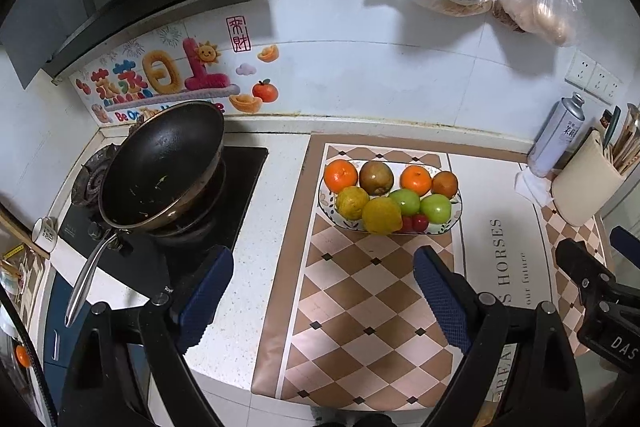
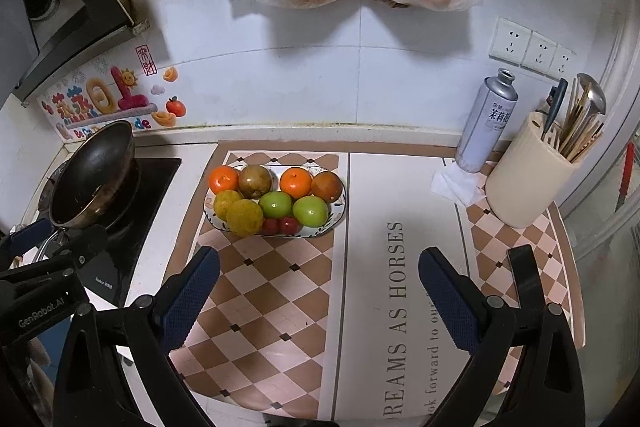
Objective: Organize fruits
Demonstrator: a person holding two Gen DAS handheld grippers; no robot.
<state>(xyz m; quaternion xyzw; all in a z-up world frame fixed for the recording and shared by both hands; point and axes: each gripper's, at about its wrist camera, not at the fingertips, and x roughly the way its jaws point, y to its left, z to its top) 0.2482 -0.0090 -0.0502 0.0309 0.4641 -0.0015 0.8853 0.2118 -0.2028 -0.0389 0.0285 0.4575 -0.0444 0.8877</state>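
On the white tabletop [image 2: 188,167], a patterned oval ceramic plate [image 2: 334,217] at 12 o'clock holds oranges, green apples and lemons; left tongs [image 1: 324,303] and right tongs [image 2: 320,303] gape wide, empty.

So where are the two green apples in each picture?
Left wrist view: the green apples sit right of centre, in the front row of the fruit plate, above the little red fruits.
Right wrist view: the green apples are left of centre, same plate, same spot.
Shared landmark: the silver spray can by the wall, to the right of the plate in both.
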